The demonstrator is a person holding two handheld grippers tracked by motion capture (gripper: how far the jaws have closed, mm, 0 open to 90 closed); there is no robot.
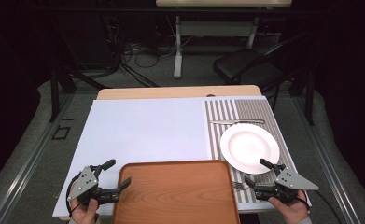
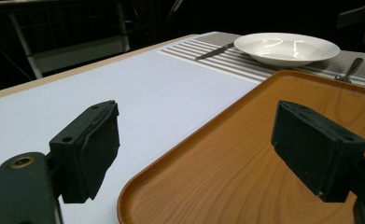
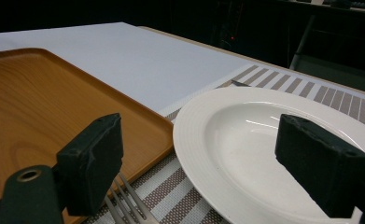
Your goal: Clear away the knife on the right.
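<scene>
My left gripper (image 1: 111, 176): jaws spread wide, nothing held, straddling left front corner of wooden tray (image 1: 178, 193); one jaw over tray, other over white table cover (image 1: 143, 128).

My right gripper (image 1: 258, 171): jaws wide apart, empty, at near rim of white plate (image 1: 249, 148) on striped placemat (image 1: 227, 112).

Fork (image 3: 129, 203) below its left jaw, lying between tray edge and plate.

Knife (image 1: 236, 122) beyond plate.

Open room: bare cover left of placemat, tray empty.
</scene>
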